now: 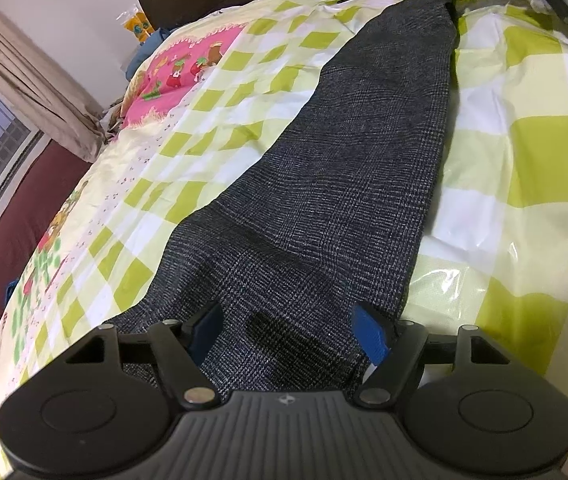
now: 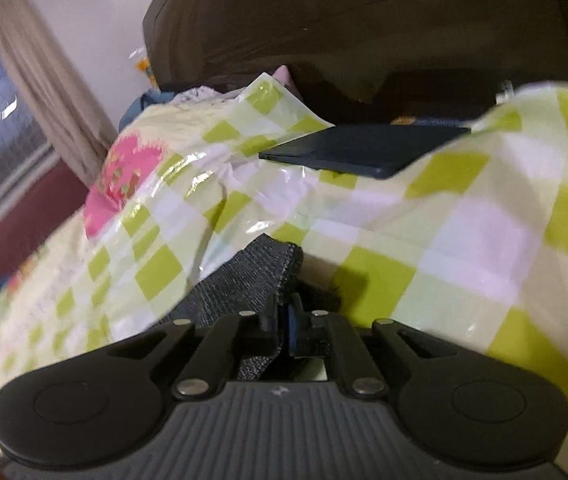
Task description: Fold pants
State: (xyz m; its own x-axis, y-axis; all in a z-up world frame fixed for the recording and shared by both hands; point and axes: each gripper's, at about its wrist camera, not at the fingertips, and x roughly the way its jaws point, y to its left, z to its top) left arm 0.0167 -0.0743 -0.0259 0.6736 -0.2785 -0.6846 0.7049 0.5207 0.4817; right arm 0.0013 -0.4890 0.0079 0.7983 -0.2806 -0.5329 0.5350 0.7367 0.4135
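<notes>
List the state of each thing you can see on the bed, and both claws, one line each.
Dark grey checked pants: laid out long and flat on the bed, not yet folded.
Left claw: open over the near end of the pants.
Right claw: shut on the far end of the pants.
Green-and-white checked bedcover: spread, wrinkled.
Dark flat tablet: lying on the bedcover.

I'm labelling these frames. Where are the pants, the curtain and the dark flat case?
pants (image 1: pixel 344 168): left wrist view, middle of the leg.
curtain (image 1: pixel 24 76): left wrist view, gathered folds.
dark flat case (image 2: pixel 364 148): right wrist view, top face.

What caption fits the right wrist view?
Right gripper shut on the grey pants hem, over the checked bedsheet.
</notes>
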